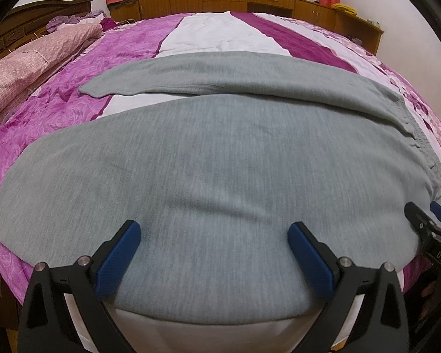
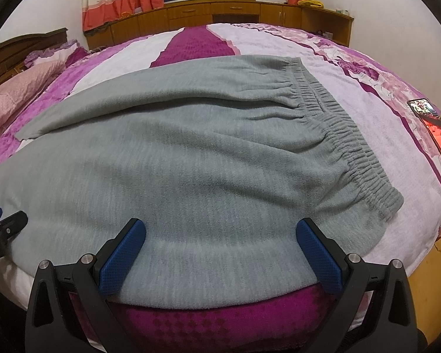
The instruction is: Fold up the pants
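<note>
Grey pants (image 1: 220, 158) lie spread flat on the bed, legs to the left and the elastic waistband (image 2: 347, 135) to the right. The two legs are splayed apart, the far one ending at a cuff (image 1: 94, 89). My left gripper (image 1: 213, 235) is open over the near edge of the near leg. My right gripper (image 2: 220, 232) is open over the near edge of the pants by the waistband. Each gripper shows at the edge of the other's view, the right one (image 1: 426, 214) and the left one (image 2: 6, 220). Neither holds anything.
The bed has a purple, white and floral cover (image 1: 132, 44). A pink pillow (image 1: 29, 64) lies at the left by the wooden headboard. A phone (image 2: 435, 129) lies on the bed at the right. Wooden cabinets (image 2: 220, 11) and curtains stand behind.
</note>
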